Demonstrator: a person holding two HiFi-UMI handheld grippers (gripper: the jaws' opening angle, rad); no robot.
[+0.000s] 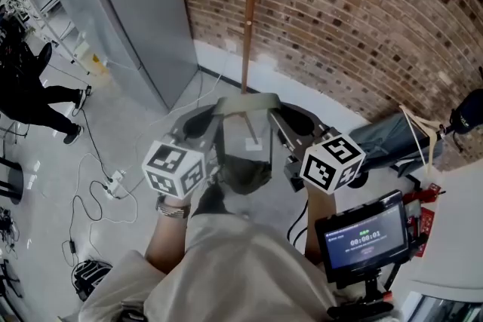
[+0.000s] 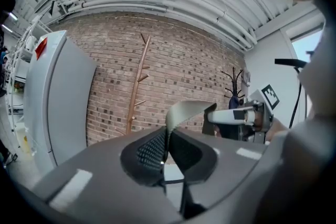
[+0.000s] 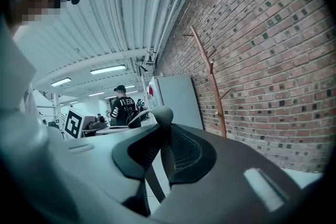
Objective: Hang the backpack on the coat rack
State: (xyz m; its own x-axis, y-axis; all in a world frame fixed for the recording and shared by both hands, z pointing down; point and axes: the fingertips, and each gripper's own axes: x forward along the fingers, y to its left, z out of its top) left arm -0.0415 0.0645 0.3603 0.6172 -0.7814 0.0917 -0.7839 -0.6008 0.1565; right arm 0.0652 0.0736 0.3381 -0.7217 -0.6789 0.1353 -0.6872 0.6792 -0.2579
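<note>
Both claws are clamped on the grey strap [image 1: 245,102]: the left claw [image 2: 165,152] pinches one end, the right claw [image 3: 161,152] the other. Below it, between them, the dark backpack [image 1: 243,171] hangs above the floor [image 1: 136,132], near the coat rack [image 1: 249,19] at the brick wall [image 1: 362,19].

ahead: open floor [image 1: 198,103] to coat rack [image 1: 248,19] | behind it: brick wall [image 1: 362,4] | left: grey cabinet [image 1: 128,11]
</note>
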